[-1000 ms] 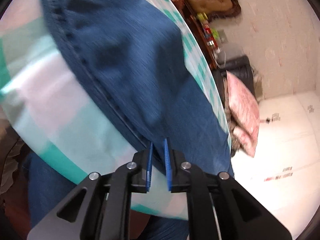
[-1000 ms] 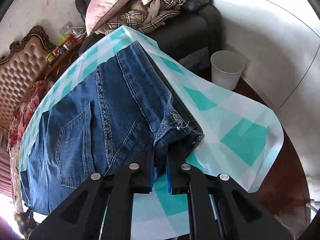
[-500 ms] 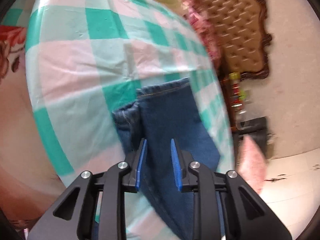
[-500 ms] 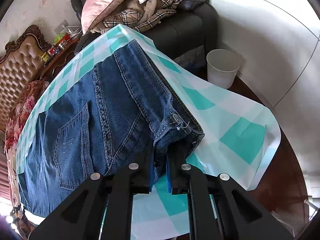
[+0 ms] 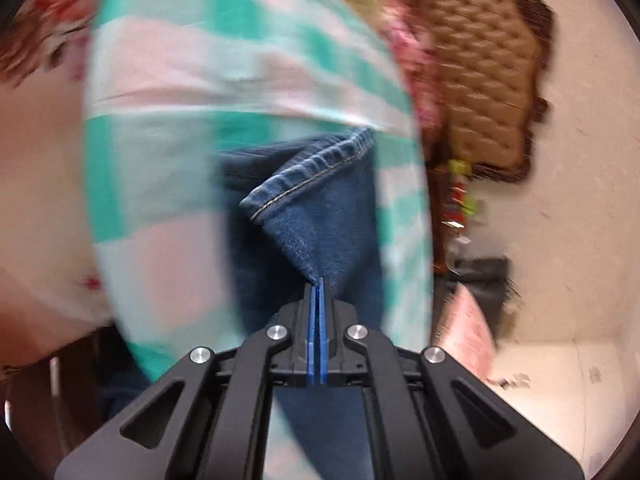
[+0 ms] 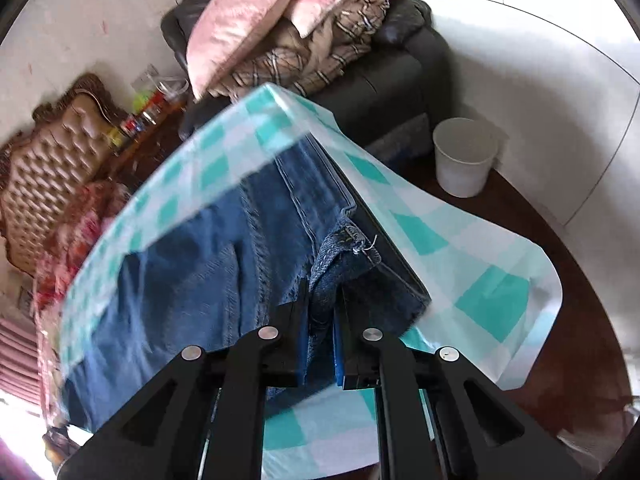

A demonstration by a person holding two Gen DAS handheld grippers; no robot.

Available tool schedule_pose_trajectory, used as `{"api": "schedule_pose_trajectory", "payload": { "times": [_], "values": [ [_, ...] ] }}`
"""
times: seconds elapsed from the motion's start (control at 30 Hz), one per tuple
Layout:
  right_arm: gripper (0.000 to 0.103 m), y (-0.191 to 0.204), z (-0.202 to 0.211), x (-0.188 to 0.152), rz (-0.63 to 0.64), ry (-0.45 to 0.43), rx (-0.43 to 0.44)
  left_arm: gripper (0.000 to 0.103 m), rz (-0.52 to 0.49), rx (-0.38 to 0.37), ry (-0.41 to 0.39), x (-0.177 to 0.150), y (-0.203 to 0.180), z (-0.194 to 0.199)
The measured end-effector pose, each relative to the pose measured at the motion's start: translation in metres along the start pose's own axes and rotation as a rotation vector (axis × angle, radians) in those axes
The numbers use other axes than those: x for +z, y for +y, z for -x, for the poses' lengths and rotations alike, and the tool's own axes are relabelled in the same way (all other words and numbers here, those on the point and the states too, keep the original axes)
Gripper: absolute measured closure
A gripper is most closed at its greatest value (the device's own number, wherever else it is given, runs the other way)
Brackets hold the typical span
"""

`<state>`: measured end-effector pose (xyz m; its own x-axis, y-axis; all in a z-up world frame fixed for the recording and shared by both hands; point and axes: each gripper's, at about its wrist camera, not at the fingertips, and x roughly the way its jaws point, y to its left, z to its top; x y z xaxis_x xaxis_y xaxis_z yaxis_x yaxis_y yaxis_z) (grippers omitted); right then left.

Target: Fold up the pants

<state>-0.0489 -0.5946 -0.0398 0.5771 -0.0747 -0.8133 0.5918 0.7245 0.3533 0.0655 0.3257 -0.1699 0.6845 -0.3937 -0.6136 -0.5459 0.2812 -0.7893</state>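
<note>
Two grips on the cloth now. My left gripper (image 5: pixel 319 280) has its blue pads pressed nearly together on a pinch of the blue denim pants (image 5: pixel 320 216) near the hem; half a second ago those pads stood apart over the leg with nothing between them. My right gripper (image 6: pixel 322 300) keeps its narrow hold on a thick bunch of denim at the frayed waistband corner (image 6: pixel 356 240), jaws only slightly apart, as in the two earlier views.

Judgement: with both ends held, the lift-and-carry of the fold can start.

Left view is blurred, so that hand is mid-sweep; the stitched hem (image 5: pixel 308 172) rises off the teal-and-white checked tablecloth (image 5: pixel 160 152). The right tool points along the pants from the waist end, tilted down toward the cloth.

Pants lie lengthwise on the tablecloth over the dark round wooden table (image 6: pixel 560 380); a white plastic bin (image 6: pixel 464 156) stands beyond it
</note>
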Motion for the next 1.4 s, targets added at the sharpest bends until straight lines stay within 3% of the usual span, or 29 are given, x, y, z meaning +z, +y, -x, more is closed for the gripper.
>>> {"api": "schedule_pose_trajectory", "payload": {
  "times": [0.13,0.17,0.27,0.4,0.6,0.73,0.77,0.8,0.9,0.97,1.1,1.23,1.27,1.4],
  "values": [
    [0.094,0.005,0.009,0.01,0.01,-0.01,0.027,0.101,-0.062,0.058,-0.007,0.009,0.01,-0.006],
    [0.094,0.005,0.011,0.013,0.01,-0.014,0.033,0.097,-0.069,0.064,-0.008,0.009,0.01,-0.004],
    [0.094,0.007,0.013,0.011,0.012,-0.018,0.03,0.056,-0.097,0.054,-0.057,0.007,0.006,0.015],
    [0.094,0.002,0.003,0.011,-0.007,0.006,0.021,0.058,-0.096,0.07,-0.098,0.023,0.012,0.03],
    [0.094,0.0,-0.008,0.012,-0.021,0.027,0.011,0.072,-0.107,0.052,-0.029,0.043,0.011,0.006],
    [0.094,-0.007,-0.016,0.01,-0.028,0.052,0.004,0.075,-0.089,0.014,0.006,0.054,0.015,-0.006],
    [0.094,-0.01,-0.02,0.008,-0.031,0.065,0.0,0.09,-0.094,0.019,0.016,0.056,0.015,-0.008],
    [0.094,-0.012,-0.023,0.008,-0.037,0.075,-0.004,0.097,-0.102,0.04,0.021,0.057,0.013,-0.01],
    [0.094,-0.014,-0.021,0.007,-0.039,0.074,-0.004,0.097,-0.202,0.061,-0.04,0.052,-0.019,0.01],
    [0.095,-0.014,-0.017,0.004,-0.022,0.06,-0.022,0.097,-0.272,0.146,-0.082,0.042,-0.03,0.017],
    [0.094,-0.022,-0.044,-0.008,0.006,0.104,-0.091,0.097,-0.243,0.211,-0.061,0.043,-0.009,-0.001],
    [0.095,-0.02,-0.042,-0.011,0.052,0.075,-0.12,0.096,-0.279,0.231,-0.082,0.038,-0.006,0.0],
    [0.094,-0.019,-0.041,-0.012,0.067,0.066,-0.136,0.092,-0.277,0.23,-0.084,0.037,-0.005,0.001],
    [0.08,-0.018,-0.032,-0.017,0.108,0.041,-0.155,0.08,-0.284,0.233,-0.122,0.033,-0.005,0.007]
  ]
}}
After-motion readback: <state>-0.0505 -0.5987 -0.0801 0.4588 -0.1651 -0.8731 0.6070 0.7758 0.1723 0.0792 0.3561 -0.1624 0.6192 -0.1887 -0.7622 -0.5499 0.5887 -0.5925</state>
